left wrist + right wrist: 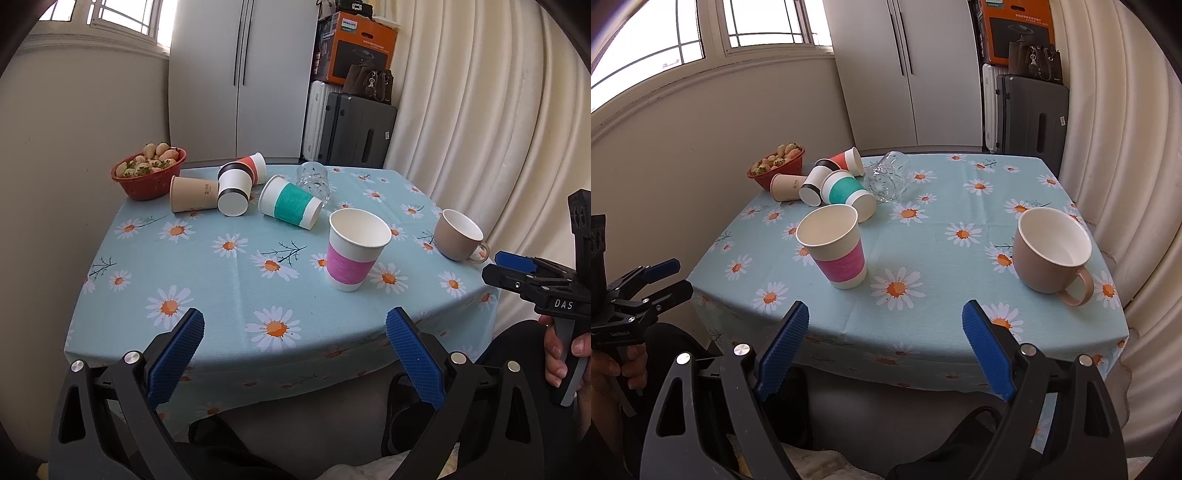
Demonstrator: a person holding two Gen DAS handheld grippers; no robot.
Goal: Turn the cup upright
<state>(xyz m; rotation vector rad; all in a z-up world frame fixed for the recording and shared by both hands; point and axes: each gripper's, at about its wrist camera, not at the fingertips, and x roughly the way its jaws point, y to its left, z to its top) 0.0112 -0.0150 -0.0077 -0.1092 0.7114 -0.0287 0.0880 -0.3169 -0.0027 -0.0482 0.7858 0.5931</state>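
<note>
the left gripper point(294, 328) hangs over the near edge of the bench point(221, 280), its blue pads spread wide with nothing between them. the right gripper point(885, 319) is likewise spread and empty at the near edge, further right.

on the daisy-print cloth, a pink-banded paper cup point(356, 249) stands upright, mouth up, in the near middle of the bench. to its right, near the right edge, a beige mug point(1051, 253) also stands upright with its handle toward the near right.

at the far left a cluster of cups lies tipped over: a teal-banded paper cup point(290, 203) on its side, base pointing near and right; a black-banded white cup point(232, 194) lying with its base toward the camera; a plain tan paper cup point(192, 194) on its side at the left; and a red paper cup point(255, 166) behind them. a clear glass tumbler point(314, 181) lies on its side just right of the red cup, touching or nearly touching the teal one.

a red bowl of pale strawberries point(149, 173) sits at the far left corner.
</note>
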